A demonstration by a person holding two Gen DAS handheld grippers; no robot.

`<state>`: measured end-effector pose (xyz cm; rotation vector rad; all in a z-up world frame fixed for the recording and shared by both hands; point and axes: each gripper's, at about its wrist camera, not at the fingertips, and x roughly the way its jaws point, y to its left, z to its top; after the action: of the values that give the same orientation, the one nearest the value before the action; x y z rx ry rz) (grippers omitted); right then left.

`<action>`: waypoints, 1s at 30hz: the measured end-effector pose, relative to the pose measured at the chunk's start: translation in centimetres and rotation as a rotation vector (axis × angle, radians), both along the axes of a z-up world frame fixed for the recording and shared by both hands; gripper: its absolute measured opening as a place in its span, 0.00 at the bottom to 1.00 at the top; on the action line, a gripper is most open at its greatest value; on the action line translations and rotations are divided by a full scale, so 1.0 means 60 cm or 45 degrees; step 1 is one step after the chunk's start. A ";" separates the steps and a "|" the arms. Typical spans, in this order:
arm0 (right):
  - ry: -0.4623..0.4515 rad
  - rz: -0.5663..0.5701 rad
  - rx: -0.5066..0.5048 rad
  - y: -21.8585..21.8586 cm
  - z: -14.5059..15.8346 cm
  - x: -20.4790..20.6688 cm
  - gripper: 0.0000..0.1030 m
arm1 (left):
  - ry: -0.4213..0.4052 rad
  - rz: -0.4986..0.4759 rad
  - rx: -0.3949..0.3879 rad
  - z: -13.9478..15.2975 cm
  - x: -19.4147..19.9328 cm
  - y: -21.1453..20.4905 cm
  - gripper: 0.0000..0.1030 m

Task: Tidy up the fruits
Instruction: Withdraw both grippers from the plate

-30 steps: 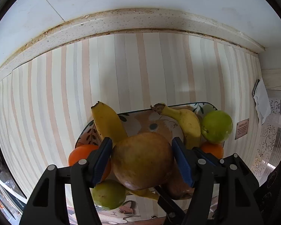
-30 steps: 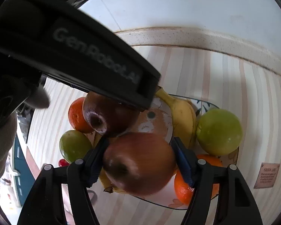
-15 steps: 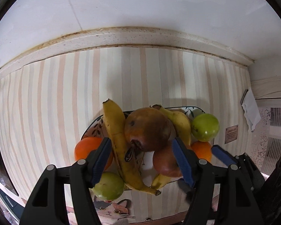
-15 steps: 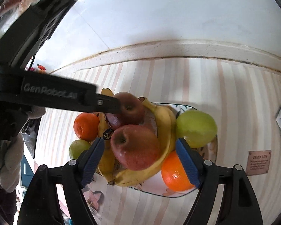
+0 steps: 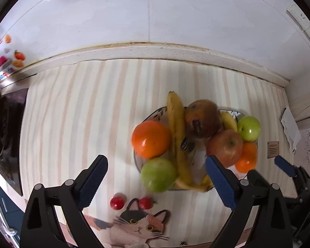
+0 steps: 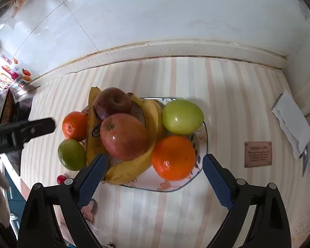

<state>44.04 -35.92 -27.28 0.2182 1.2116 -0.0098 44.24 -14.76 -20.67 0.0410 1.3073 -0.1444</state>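
A patterned plate (image 6: 202, 163) on the striped cloth holds a heap of fruit: a dark red apple (image 6: 112, 102), a red apple (image 6: 124, 136), two bananas (image 6: 148, 124), two oranges (image 6: 173, 158), and two green apples (image 6: 183, 116). The same plate shows in the left wrist view (image 5: 137, 165) with the dark apple (image 5: 203, 118) and red apple (image 5: 225, 146). My left gripper (image 5: 156, 183) is open and empty, above and in front of the plate. My right gripper (image 6: 153, 180) is open and empty, at the plate's near edge.
Two small red tomatoes (image 5: 117, 202) lie on the cloth by a cat picture (image 5: 138, 225). A white tiled wall (image 6: 155, 16) and ledge stand behind the plate. A folded white paper (image 6: 293, 122) and a small brown label (image 6: 258, 154) lie to the right. A dark stove (image 5: 6, 128) is at left.
Both grippers opened and let go of their apples onto the plate, then drew back and up. The left gripper also shifted left.
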 end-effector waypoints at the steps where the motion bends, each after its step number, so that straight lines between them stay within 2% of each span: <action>1: -0.001 -0.003 -0.007 0.001 0.002 -0.004 0.94 | -0.016 0.010 0.010 0.002 -0.009 0.005 0.94; 6: -0.008 -0.026 -0.025 0.002 0.017 -0.028 0.94 | -0.065 0.033 0.022 0.011 -0.042 0.016 0.94; 11: -0.049 -0.047 -0.023 0.000 0.053 -0.060 0.94 | -0.133 0.033 0.022 0.038 -0.082 0.020 0.94; 17: -0.160 -0.076 -0.056 0.004 0.122 -0.119 0.94 | -0.251 0.000 0.033 0.088 -0.143 0.018 0.94; 22: -0.262 -0.098 -0.088 0.007 0.186 -0.174 0.94 | -0.344 -0.020 0.001 0.140 -0.193 0.019 0.94; 26: -0.314 -0.109 -0.111 0.014 0.223 -0.218 0.94 | -0.380 -0.043 -0.015 0.171 -0.228 0.016 0.94; 30: -0.334 -0.124 -0.105 0.020 0.250 -0.261 0.94 | -0.345 -0.084 -0.036 0.182 -0.256 0.010 0.94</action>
<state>28.38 -34.73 -12.28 0.1991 0.9369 -0.1127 28.89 -14.17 -9.75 0.0767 1.0333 -0.2063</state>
